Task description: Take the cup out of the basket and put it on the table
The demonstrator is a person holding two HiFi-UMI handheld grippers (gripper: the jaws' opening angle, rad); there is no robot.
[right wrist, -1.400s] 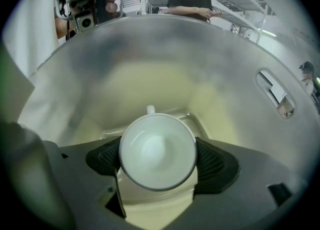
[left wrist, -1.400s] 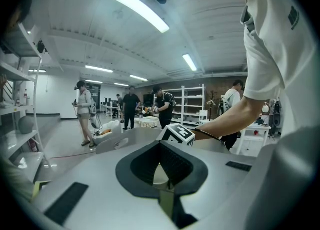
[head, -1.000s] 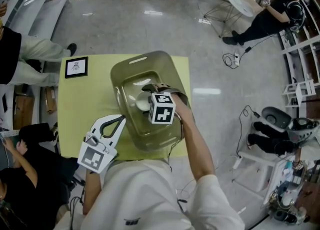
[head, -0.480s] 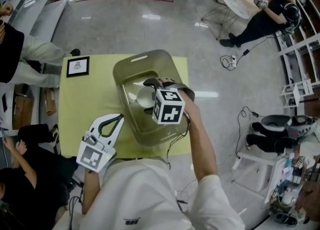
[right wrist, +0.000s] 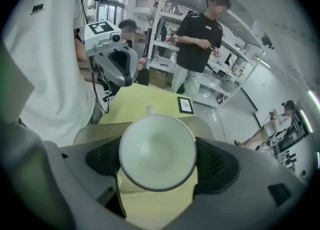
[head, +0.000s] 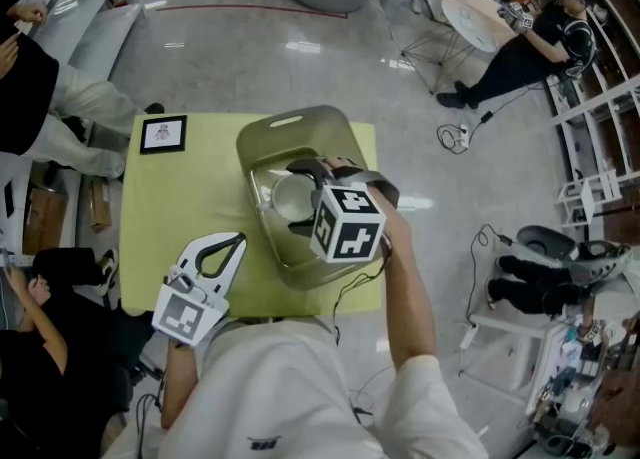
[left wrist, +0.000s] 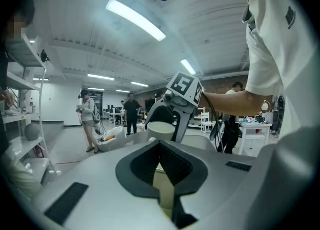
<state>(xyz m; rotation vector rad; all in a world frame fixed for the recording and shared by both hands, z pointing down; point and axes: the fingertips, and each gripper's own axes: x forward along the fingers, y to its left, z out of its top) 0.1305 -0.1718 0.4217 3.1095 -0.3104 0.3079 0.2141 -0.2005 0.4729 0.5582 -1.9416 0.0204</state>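
Holding the cup (head: 290,195) squeezed between your right gripper's (right wrist: 157,161) jaws above the basket (head: 290,122), you have bare table (head: 180,197) straight ahead of those jaws, past the rim, where your empty, narrowly closed left gripper (head: 232,242) waits.

Table (head: 190,197) open left of basket (head: 290,119); framed picture (head: 164,134) at far-left corner.

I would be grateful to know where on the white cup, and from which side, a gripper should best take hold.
Grip the cup across its round wall below the rim, coming from above, mouth side, since the basket walls probably block the sides. The small handle is left clear. The right gripper holds it this way.
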